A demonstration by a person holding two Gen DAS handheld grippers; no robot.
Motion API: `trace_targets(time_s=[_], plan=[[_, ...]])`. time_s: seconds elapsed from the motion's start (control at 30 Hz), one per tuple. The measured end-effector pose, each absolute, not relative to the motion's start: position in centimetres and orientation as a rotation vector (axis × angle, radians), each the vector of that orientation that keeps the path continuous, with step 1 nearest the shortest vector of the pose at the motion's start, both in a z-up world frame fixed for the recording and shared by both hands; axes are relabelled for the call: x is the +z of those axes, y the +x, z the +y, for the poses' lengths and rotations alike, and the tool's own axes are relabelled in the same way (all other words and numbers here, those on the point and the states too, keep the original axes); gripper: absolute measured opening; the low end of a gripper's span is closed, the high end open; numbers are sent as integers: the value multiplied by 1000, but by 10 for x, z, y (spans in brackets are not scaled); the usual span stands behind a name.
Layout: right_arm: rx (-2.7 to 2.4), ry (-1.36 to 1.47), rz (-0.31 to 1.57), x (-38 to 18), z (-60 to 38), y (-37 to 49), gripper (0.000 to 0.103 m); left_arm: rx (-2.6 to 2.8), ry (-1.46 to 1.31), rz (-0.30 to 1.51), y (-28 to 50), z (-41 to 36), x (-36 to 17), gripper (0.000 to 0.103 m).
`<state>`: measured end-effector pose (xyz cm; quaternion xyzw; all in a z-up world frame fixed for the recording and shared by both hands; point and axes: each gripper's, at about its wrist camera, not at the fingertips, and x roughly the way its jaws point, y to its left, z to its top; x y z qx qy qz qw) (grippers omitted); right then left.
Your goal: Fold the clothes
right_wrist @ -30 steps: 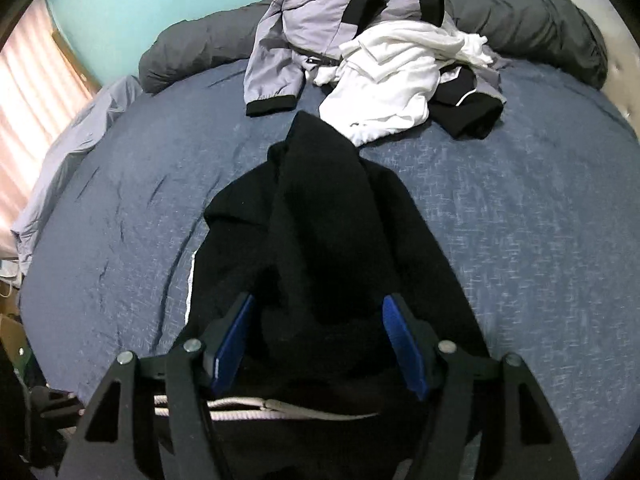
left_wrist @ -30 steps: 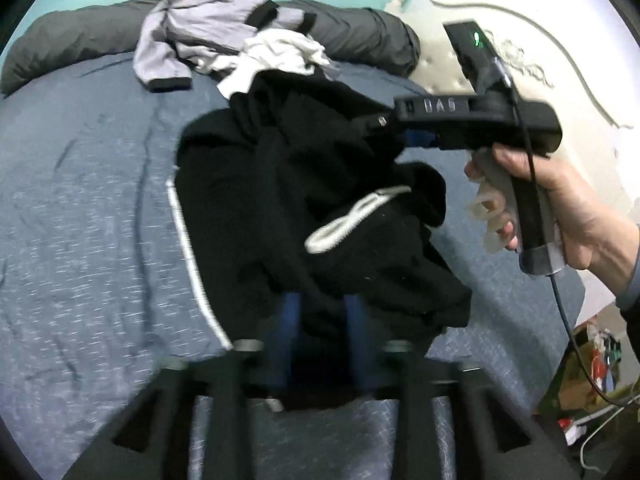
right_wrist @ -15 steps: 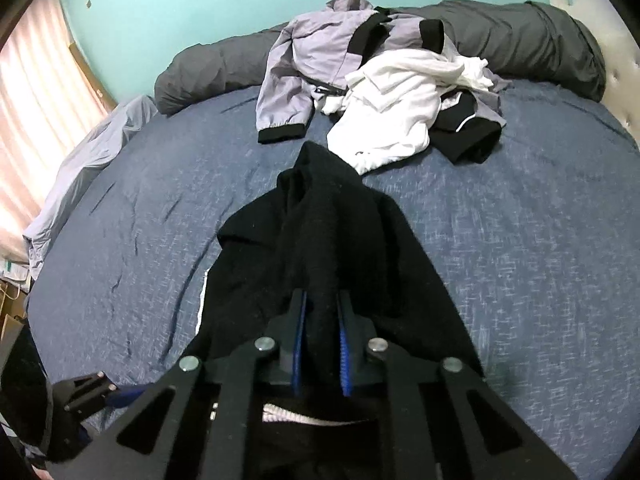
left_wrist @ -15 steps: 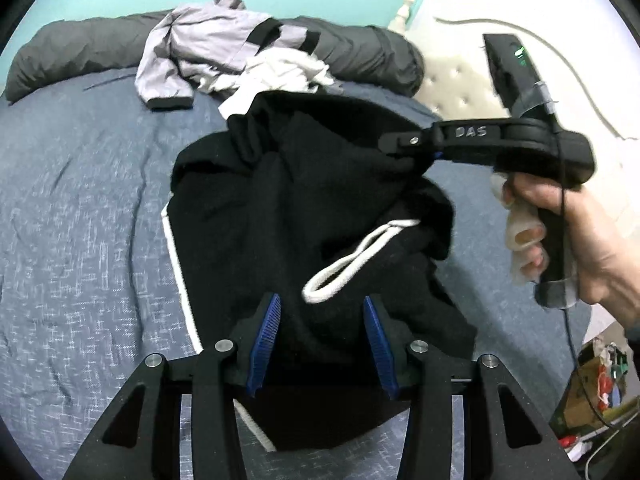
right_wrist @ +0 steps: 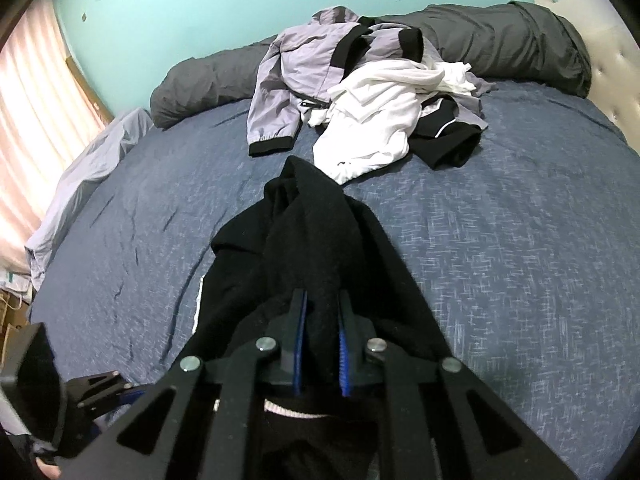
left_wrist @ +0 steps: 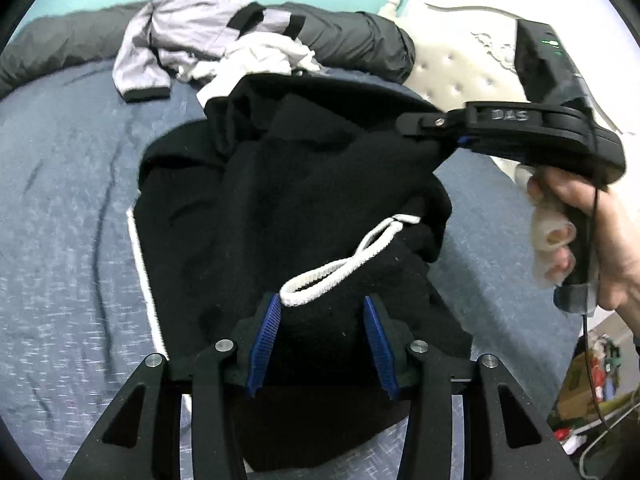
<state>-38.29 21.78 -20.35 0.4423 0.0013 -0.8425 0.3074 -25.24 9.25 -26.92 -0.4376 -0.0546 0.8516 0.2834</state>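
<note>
A black garment (left_wrist: pixel 288 200) with a white drawstring (left_wrist: pixel 344 268) is lying bunched across a bed (right_wrist: pixel 520 240) covered in a mottled blue sheet. The right gripper (right_wrist: pixel 322 344) is pinching a ridge of the black fabric, its jaws narrow with cloth pressed between the blue pads (right_wrist: pixel 344 356), and a hand (left_wrist: pixel 592 236) is gripping its handle. The left gripper (left_wrist: pixel 320 336) is sitting over the near end of the garment, jaws standing wide, with cloth lying between them and not clamped. Farther back, a lilac jacket (right_wrist: pixel 304 72) and a white garment (right_wrist: pixel 376 124) are lying heaped against a rolled grey duvet (right_wrist: pixel 500 36). A turquoise wall (right_wrist: pixel 200 0) is rising behind the bed, a pale tufted headboard (left_wrist: pixel 460 76) is standing at one side, and a pinkish curtain (right_wrist: pixel 28 92) is hanging at the other.
</note>
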Motion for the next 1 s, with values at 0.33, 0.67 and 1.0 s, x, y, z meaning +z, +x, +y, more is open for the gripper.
trace_targets(time_s=[0.33, 0.67, 1.0], plan=[[-2264, 1051, -121, -147, 249, -360, 11, 2361, -969, -101, -223, 71, -188, 11], [-2310, 821, -227, -8, 278, -304, 11, 2512, -694, -5, -178, 21, -27, 10], [-2287, 563, -241, 141, 270, -224, 10, 2622, -432, 56, -119, -28, 147, 10]])
